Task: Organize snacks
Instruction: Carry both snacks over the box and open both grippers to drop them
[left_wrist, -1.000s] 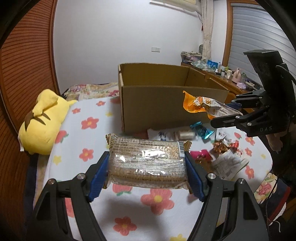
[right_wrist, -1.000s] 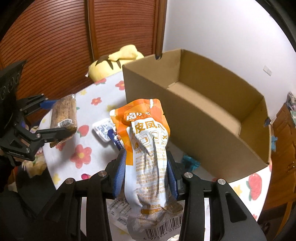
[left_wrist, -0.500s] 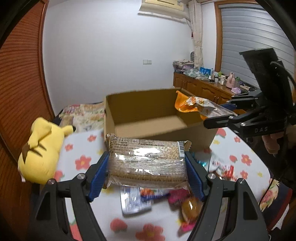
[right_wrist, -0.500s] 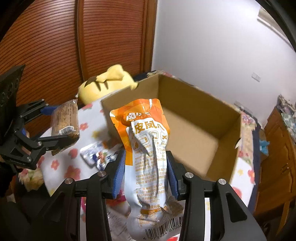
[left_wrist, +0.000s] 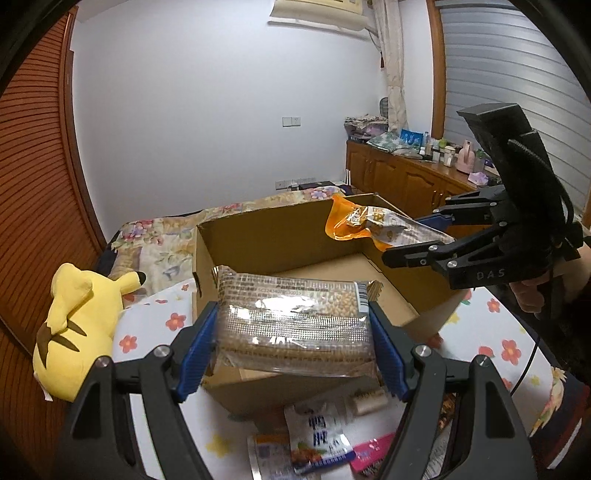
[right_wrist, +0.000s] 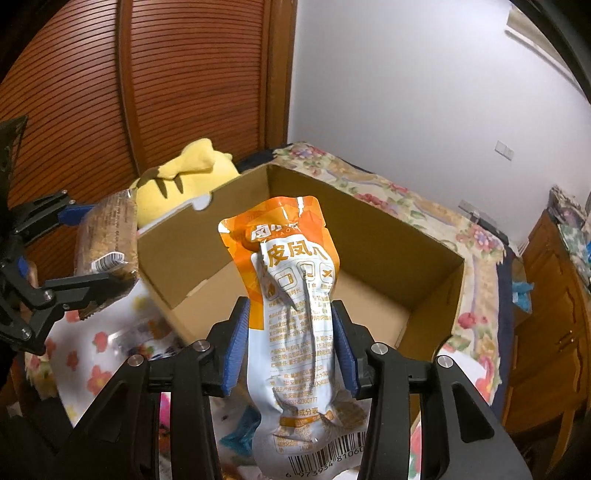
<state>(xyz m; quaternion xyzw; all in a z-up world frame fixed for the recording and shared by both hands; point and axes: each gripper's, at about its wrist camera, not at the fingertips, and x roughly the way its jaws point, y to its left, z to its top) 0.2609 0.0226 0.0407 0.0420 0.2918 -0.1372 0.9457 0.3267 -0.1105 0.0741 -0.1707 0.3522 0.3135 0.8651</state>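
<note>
Left wrist view: your floral bench (left_wrist: 495, 332) carries the cardboard box (left_wrist: 280, 236); your left claw (left_wrist: 291, 334) clamps the wafer pack (left_wrist: 291, 325) over its near wall.
Right wrist view: your right claw (right_wrist: 290, 334) grips the orange pouch (right_wrist: 291, 295) above that box (right_wrist: 369, 236)

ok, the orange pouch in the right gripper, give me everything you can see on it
The orange pouch is a glossy plastic sachet: orange top with a flat sealed edge, silver-white body with Chinese print, and a barcode at the bottom. It is crinkled and bulges around its contents. It stands roughly upright, top pointing away from the camera, pinched mid-body between the blue pads of the right gripper. Only those pads touch it. It hangs over the open cardboard box, not yet inside.
</note>
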